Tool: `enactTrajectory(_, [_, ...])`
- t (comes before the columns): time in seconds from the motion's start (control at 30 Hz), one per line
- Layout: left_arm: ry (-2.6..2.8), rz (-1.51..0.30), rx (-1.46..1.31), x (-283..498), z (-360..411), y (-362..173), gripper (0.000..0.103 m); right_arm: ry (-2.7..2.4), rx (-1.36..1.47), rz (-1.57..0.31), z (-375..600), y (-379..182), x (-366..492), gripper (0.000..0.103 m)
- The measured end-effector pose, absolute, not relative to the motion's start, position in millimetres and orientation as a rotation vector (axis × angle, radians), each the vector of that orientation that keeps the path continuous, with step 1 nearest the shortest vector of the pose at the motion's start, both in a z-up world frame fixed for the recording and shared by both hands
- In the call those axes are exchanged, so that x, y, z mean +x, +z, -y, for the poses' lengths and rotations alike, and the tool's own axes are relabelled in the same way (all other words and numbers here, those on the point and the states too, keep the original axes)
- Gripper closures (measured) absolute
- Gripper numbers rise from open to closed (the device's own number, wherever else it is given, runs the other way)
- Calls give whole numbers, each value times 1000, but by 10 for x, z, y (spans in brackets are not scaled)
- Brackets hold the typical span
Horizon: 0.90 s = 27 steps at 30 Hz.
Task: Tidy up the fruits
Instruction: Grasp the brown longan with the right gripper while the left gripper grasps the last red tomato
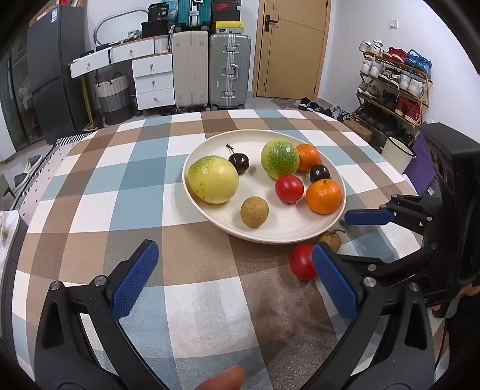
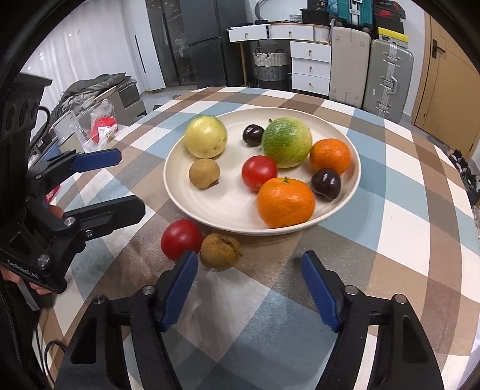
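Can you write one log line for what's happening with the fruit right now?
plate: eight fruits | off plate: red tomato, brown longan | left gripper: open | right gripper: open, empty

1. A white "36" shows on the black bag [image 1: 160, 12] stacked on the luggage at the back of the room.
2. A red Nike swoosh marks the black shoebox [image 1: 222, 6] atop the suitcases.
3. White lettering on the left hand-held gripper [image 2: 99, 183] is too blurred to read.

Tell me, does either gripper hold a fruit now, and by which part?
Nothing is held. The left gripper and right gripper are both open, above the table.
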<state>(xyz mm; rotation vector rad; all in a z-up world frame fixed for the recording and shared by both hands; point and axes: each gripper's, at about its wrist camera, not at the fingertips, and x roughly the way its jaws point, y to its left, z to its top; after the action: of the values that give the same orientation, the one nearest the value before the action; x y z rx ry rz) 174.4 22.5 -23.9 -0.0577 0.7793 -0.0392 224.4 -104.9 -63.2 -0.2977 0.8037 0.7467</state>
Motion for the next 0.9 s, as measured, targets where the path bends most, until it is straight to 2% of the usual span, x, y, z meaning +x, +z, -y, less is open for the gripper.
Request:
enactTrajectory(0.07, [-38,-781,-53,1743,-219,-244,1,744,-316,-792,1017,-635,2212,46])
enactTrajectory(0.2, [-45,-788,-57,1756,-217,-266,1,754,-343,-780,963,-635,2164,57])
enactTrajectory(0.37, [-58,-793,-51,1760,-197,-282,1,765,-366,-762,952,-625,2126,76])
enactTrajectory(0.67, [-110,-815,-52,1766,-138,-297,4,792,-343,-730,1066,-516,2103,76])
enactTrajectory(0.77, [-147,-834,-45,1766,-92,-323,8,793,-326,-710,1121,-451,2096,76])
enactTrajectory(0.9, [-195,-874,-32,1788,19,-405,21,785,-299,-685,1201,-371,2107,76])
